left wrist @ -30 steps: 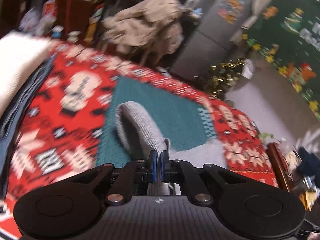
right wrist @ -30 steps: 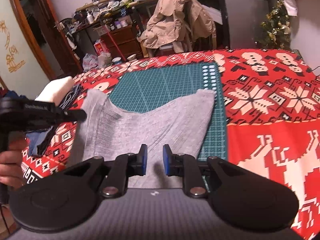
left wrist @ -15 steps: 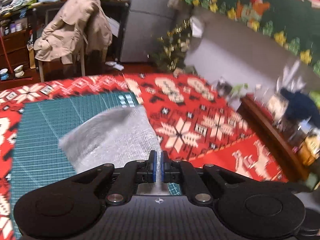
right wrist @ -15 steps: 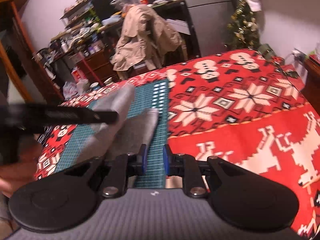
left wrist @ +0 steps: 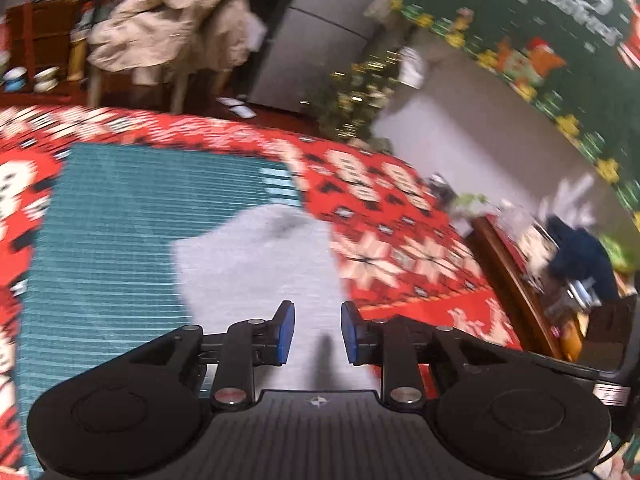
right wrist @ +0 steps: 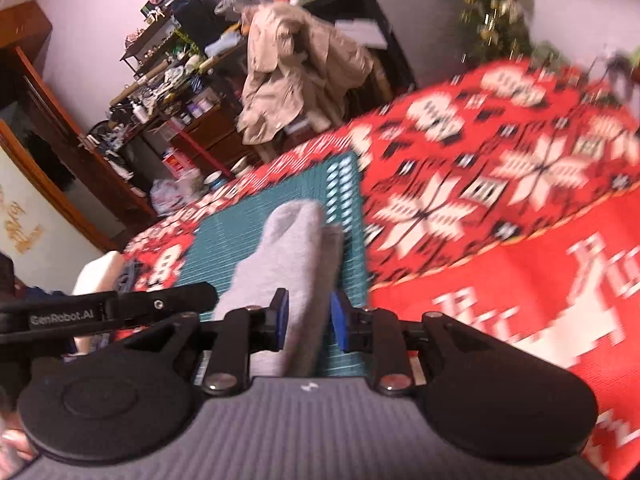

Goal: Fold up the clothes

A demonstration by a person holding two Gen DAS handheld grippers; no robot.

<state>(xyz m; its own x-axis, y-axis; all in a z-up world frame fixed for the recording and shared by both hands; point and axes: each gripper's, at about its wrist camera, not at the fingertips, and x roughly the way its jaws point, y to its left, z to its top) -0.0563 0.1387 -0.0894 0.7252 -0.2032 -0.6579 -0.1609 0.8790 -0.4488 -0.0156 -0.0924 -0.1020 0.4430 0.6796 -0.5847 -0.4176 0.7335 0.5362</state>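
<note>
**Both sets of fingers spread over the grey garment**

The blue-padded fingers of the left gripper stand apart with a clear gap, holding nothing; grey cloth shows between and under them. The fingers of the right gripper are likewise spread, and a ridge of the same cloth runs up through the gap (whether the pads touch it cannot be told through the blur).

The soft grey knitted garment lies on the teal gridded cutting mat, toward the mat's right edge. In the right wrist view the garment is doubled over itself into a long narrow shape with a rounded far end, one layer lying on another, close beside the mat's row of pale markings.

The mat rests on a desk covered by a red cloth with white snowflake and figure patterns. The left gripper's black body reaches in from the left of the right wrist view, just beside the garment. Beyond the desk, a beige coat hangs over a chair, and cluttered dark shelves stand against the wall. At the desk's left edge sits a white folded bundle.
</note>
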